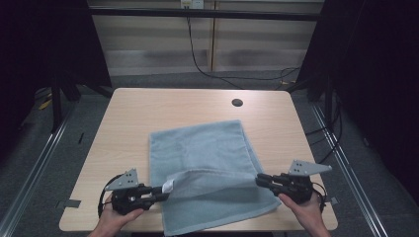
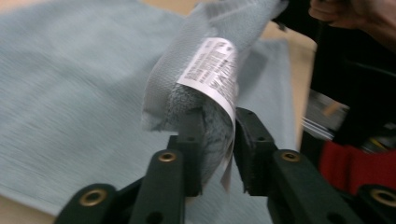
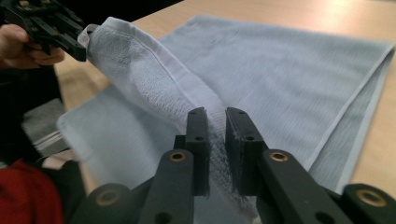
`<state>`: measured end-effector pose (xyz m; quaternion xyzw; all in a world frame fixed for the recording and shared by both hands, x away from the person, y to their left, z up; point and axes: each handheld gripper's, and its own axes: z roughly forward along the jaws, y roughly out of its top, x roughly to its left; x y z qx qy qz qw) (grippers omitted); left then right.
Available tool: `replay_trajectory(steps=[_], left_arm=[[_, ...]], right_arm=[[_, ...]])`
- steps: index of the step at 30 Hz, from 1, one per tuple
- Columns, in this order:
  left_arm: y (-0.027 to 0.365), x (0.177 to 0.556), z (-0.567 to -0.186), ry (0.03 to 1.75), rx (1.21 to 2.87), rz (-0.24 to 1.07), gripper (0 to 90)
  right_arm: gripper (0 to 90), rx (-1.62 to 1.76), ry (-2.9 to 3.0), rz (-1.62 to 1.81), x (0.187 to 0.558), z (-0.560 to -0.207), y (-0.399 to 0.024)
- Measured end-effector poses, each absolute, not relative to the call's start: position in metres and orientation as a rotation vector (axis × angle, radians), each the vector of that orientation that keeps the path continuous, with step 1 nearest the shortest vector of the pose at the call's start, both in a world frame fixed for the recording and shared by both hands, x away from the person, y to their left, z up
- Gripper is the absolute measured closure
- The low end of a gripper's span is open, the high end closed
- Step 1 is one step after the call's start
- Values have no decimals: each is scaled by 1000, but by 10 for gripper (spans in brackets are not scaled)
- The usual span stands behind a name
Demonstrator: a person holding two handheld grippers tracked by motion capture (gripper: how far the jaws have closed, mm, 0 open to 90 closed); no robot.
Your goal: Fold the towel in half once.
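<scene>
I have a pale blue-grey terry towel (image 1: pixel 207 163) spread on the light wooden table (image 1: pixel 128 118), lying a little right of centre and running from mid-table to past the near edge. It looks already folded, since the right side shows two layers.

My left gripper (image 1: pixel 157 190) is pinched on the near left corner of the upper layer, where the white printed care label (image 2: pixel 212 70) hangs; in the left gripper view the cloth and label are squeezed between the black jaws. My right gripper (image 1: pixel 260 179) is clamped on the near right corner, and in the right gripper view the terry is bunched between its jaws.

Between the two grippers the near hem is lifted off the table and stretched into a sagging band, while the rest of the towel lies flat beyond it and below it.

The cloth seems soft, light and limp. It will drape and fold wherever it is unsupported, so I judge the corners are the right places to hold, with both kept level and the hem fairly taut. The looped pile should give the jaws good friction, though the smooth label on the left could let that corner slide if I pull hard.
</scene>
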<state>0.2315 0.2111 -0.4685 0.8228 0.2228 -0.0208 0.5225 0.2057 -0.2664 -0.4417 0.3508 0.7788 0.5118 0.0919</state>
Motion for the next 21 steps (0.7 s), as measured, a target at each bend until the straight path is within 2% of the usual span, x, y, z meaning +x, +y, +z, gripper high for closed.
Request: replay_trajectory(steps=[5, 8, 12, 17, 18, 19, 21], left_arm=[[223, 230, -465, 536, 1915, -82, 596], [227, 241, -462, 582, 1884, -44, 598], [223, 275, -468, 697, 1921, 27, 646], [216, 303, -476, 758, 1955, 41, 661], [214, 309, -479, 775, 1968, 71, 663], [213, 317, -482, 786, 1987, 83, 663], [210, 335, -493, 847, 1988, 59, 664]], right_arm=[[720, 1084, 2276, 1519, 187, -441, -281], [719, 1112, 2279, 1504, 197, -448, -282], [715, 1123, 2351, 1444, 234, -462, -268], [690, 1148, 2381, 1392, 270, -472, -255], [680, 1154, 2405, 1353, 286, -478, -247], [680, 1154, 2405, 1353, 286, -478, -247], [623, 1172, 2441, 1265, 308, -488, -235]])
